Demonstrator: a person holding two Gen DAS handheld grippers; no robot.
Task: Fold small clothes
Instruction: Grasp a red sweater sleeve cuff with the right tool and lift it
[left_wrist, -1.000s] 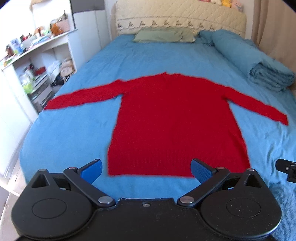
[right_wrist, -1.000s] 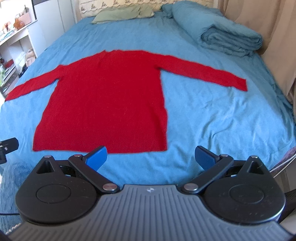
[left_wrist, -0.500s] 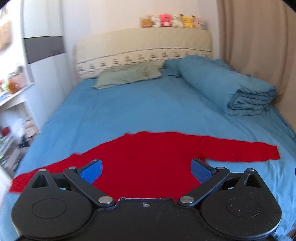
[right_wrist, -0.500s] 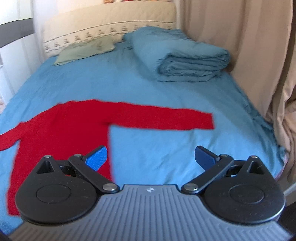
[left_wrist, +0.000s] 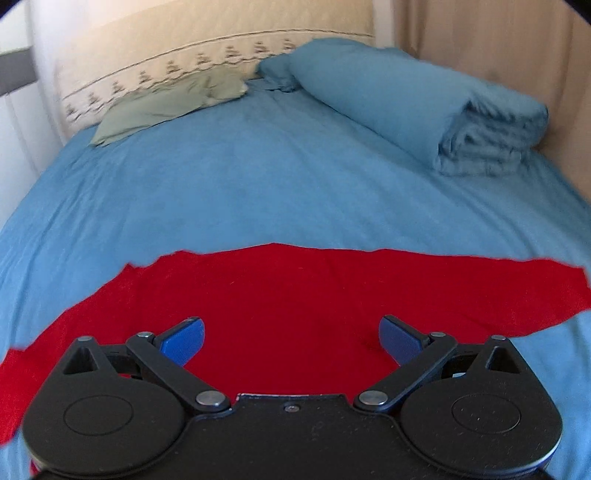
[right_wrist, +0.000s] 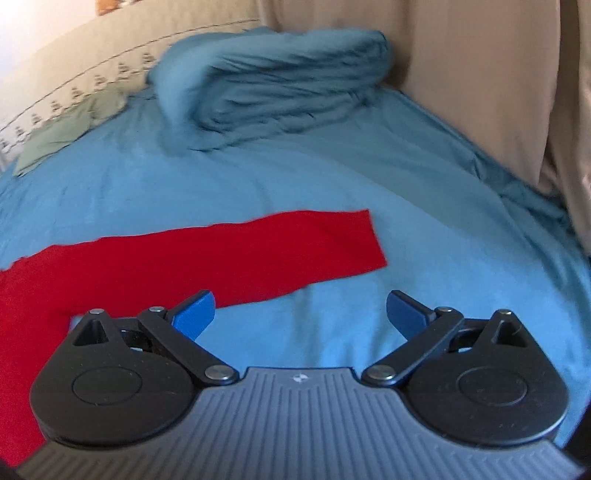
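Note:
A red long-sleeved sweater (left_wrist: 295, 295) lies flat on the blue bed sheet (left_wrist: 258, 184). My left gripper (left_wrist: 291, 341) is open and empty, low over the sweater's upper body near the collar. My right gripper (right_wrist: 299, 314) is open and empty, over the sheet just in front of the sweater's right sleeve (right_wrist: 258, 251); the sleeve's cuff end lies ahead, slightly right. The sweater's lower part is hidden under the grippers' bodies.
A folded blue duvet (left_wrist: 424, 110) lies at the far right of the bed, also in the right wrist view (right_wrist: 277, 85). A green pillow (left_wrist: 166, 103) sits by the cream headboard (left_wrist: 184, 48). Beige curtains (right_wrist: 480, 74) hang along the right side.
Both grippers have moved forward up the bed, from the sweater's hem to its shoulders and right sleeve, and dropped lower. Both stayed open.

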